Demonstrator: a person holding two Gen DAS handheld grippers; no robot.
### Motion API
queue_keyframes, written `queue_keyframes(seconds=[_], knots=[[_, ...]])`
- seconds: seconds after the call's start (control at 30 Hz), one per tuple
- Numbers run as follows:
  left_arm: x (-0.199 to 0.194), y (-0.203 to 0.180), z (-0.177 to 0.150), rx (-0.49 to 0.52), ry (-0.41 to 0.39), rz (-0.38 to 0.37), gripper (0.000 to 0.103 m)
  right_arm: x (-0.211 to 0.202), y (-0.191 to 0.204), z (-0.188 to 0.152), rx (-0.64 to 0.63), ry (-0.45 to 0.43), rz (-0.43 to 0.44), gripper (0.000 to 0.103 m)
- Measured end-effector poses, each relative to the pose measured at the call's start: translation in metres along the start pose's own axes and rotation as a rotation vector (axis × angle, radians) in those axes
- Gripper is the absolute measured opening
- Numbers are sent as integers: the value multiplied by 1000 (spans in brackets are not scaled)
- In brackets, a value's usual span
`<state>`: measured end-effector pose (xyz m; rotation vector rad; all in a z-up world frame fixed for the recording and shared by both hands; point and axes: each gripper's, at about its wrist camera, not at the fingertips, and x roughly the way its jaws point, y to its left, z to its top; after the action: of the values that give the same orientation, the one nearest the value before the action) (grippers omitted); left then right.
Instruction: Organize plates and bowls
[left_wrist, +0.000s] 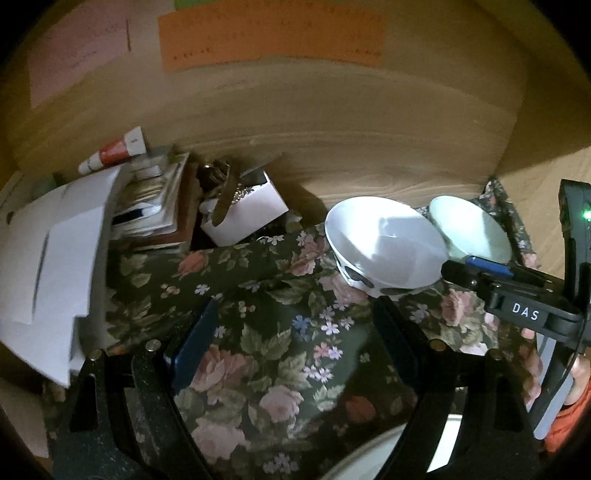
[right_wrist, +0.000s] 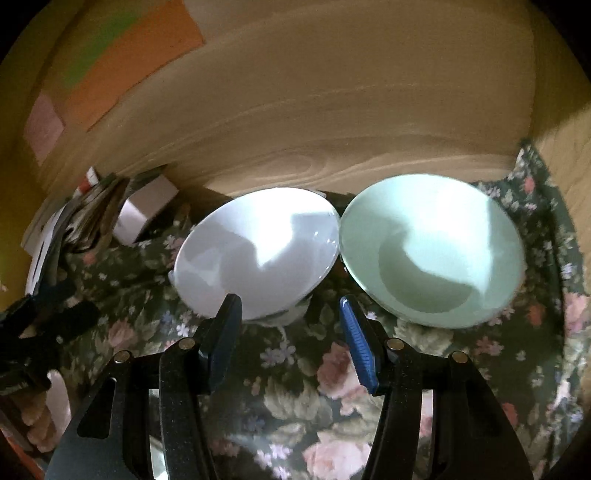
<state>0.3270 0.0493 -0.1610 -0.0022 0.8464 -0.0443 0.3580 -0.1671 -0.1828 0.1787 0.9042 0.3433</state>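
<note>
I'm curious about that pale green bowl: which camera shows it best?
The right wrist view: the green bowl sits large and whole, beside the white bowl on the floral cloth. In the left wrist view it is small, at the right, partly hidden behind the white bowl and right gripper.

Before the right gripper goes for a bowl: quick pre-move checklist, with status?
1. Right gripper open and holding nothing: ok.
2. Left gripper open, holding nothing: ok.
3. White bowl and green bowl both upright on the floral cloth: ok.
4. Bowls spaced for a clean single grasp: not ok, rims look touching or nearly so.
5. Right gripper lined up on one rim: not ok, it points at the gap between the bowls.
6. Bowls free of contents: ok, only shadows inside.
</note>
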Motion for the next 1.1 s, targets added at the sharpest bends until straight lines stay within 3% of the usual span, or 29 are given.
queue_keyframes(seconds=[0.33, 0.4, 0.5, 0.67, 0.8, 1.1], knots=[[15, 2, 1, 9, 12, -7, 86, 32, -8, 3, 93, 40, 18, 51], [15, 4, 0, 5, 16, -15, 86, 38, -10, 4, 112, 51, 33, 44], [19, 5, -1, -4, 30, -22, 86, 43, -6, 5, 96, 63, 9, 44], [22, 9, -2, -25, 43, -37, 86, 48, 3, 5, 8, 84, -51, 32], [28, 9, -4, -32, 64, -41, 86, 51, 10, 2, -64, 136, -23, 19], [46, 2, -12, -13, 174, -45, 86, 33, 37, -27, -221, 188, 10, 18]])
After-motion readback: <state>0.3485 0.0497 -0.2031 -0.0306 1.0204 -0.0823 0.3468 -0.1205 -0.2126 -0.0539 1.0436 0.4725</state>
